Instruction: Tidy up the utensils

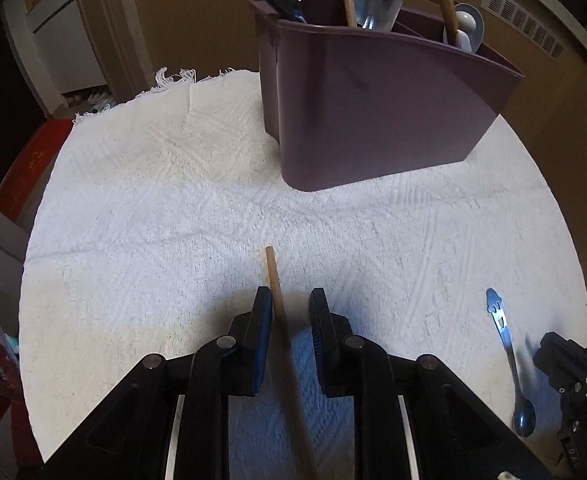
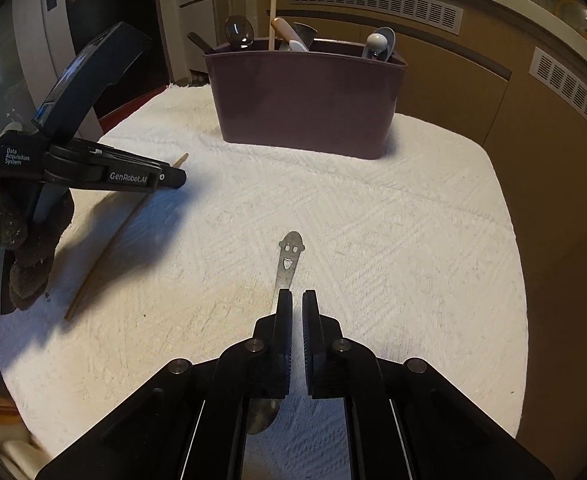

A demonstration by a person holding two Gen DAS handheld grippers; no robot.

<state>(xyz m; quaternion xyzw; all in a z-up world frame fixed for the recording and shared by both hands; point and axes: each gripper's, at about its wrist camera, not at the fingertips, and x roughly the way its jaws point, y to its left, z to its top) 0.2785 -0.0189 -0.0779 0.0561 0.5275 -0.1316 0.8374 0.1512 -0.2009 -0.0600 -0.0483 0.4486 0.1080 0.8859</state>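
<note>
A purple utensil caddy (image 1: 373, 100) stands at the far side of the white cloth, also in the right wrist view (image 2: 305, 96), holding several spoons and sticks. My left gripper (image 1: 291, 300) is open, its jaws on either side of a wooden chopstick (image 1: 277, 284) lying on the cloth; the stick touches the left pad. The chopstick also shows in the right wrist view (image 2: 105, 248) under the left gripper (image 2: 173, 178). My right gripper (image 2: 297, 300) is nearly shut and empty, above a metal spoon with a smiley-face handle (image 2: 287, 260). The spoon lies at the right in the left wrist view (image 1: 507, 356).
The white textured cloth (image 2: 373, 220) covers the table; its fringe edge (image 1: 173, 78) is at the far left. Brown cabinets with vents (image 2: 373, 4) stand behind. The right gripper's body (image 1: 569, 376) shows at the right edge of the left wrist view.
</note>
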